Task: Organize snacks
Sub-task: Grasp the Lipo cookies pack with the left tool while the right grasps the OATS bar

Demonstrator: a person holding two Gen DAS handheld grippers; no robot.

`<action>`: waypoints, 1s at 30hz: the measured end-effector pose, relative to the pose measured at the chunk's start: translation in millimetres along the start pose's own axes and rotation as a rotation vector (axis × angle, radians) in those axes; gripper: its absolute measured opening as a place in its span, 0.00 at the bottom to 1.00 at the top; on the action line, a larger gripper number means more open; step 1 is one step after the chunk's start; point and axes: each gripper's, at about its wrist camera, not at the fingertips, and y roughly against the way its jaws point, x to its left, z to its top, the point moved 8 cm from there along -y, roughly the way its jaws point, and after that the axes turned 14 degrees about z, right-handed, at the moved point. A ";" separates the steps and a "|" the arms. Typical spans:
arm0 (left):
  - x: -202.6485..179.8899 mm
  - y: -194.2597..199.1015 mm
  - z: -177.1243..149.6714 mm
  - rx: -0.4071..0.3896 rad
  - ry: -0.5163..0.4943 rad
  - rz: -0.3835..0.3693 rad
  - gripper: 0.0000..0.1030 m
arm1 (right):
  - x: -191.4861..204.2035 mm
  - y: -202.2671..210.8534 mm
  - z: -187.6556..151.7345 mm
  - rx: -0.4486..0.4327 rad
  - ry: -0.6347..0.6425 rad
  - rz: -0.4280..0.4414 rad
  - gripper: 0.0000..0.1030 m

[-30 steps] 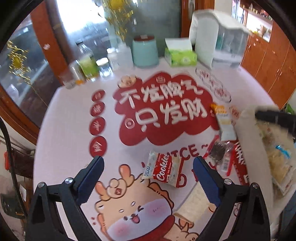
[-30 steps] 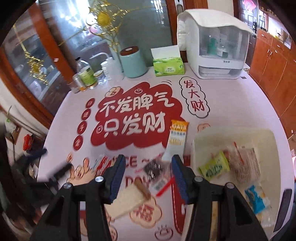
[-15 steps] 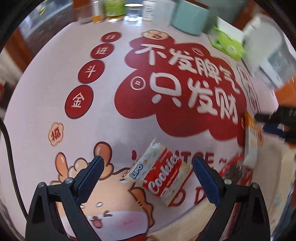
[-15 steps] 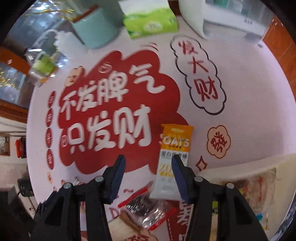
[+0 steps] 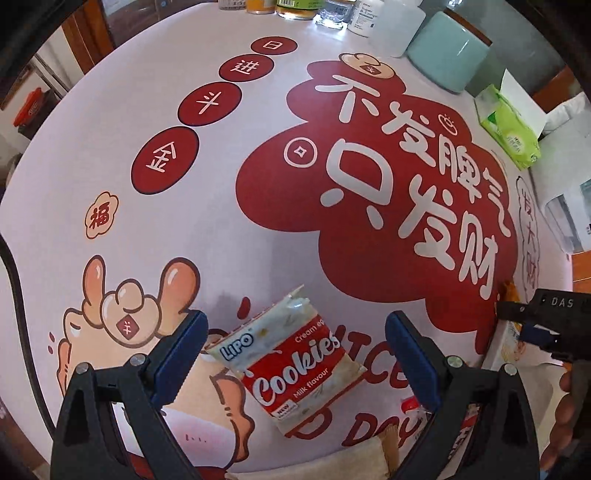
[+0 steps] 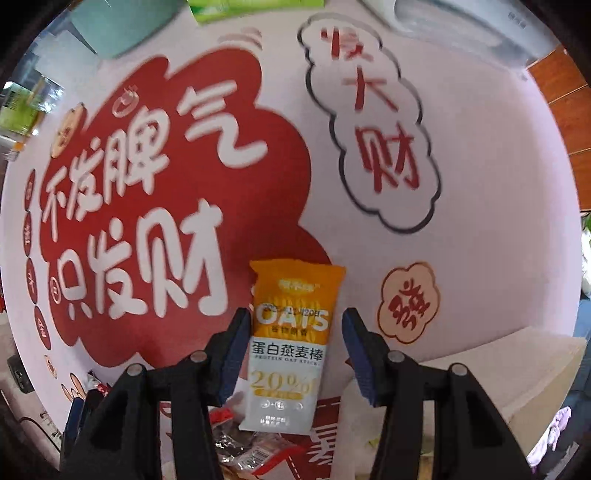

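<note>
A red and white Lipo cookies packet point(image 5: 295, 363) lies flat on the printed tablecloth, between the spread fingers of my open left gripper point(image 5: 295, 354), which hovers low over it without touching. An orange and white oat bar packet point(image 6: 290, 343) lies between the fingers of my open right gripper point(image 6: 295, 350), close above it. The right gripper also shows at the right edge of the left wrist view point(image 5: 543, 325). The white tray point(image 6: 509, 365) sits just right of the oat bar.
A clear crinkly wrapper point(image 6: 243, 450) and a pale bread-like snack point(image 5: 332, 461) lie near the front edge. A teal canister point(image 5: 447, 59), green tissue pack point(image 5: 509, 129), bottles point(image 5: 365, 14) and a white appliance point(image 5: 565, 206) stand at the table's back.
Both grippers have dropped lower and closer to the table. The left one now straddles the cookies packet and the right one now straddles the oat bar. Both stayed open.
</note>
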 end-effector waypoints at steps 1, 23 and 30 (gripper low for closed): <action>0.1 -1.6 -0.7 0.001 -0.005 0.011 0.93 | -1.8 -4.5 -1.6 0.013 -0.008 0.005 0.51; 5.6 -0.2 -20.4 0.086 -0.067 -0.021 0.93 | 69.5 -1.4 -54.8 -0.063 0.193 0.196 0.39; -0.9 3.3 -9.0 0.041 -0.301 -0.044 0.93 | 48.9 26.7 -50.4 -0.153 0.185 0.242 0.39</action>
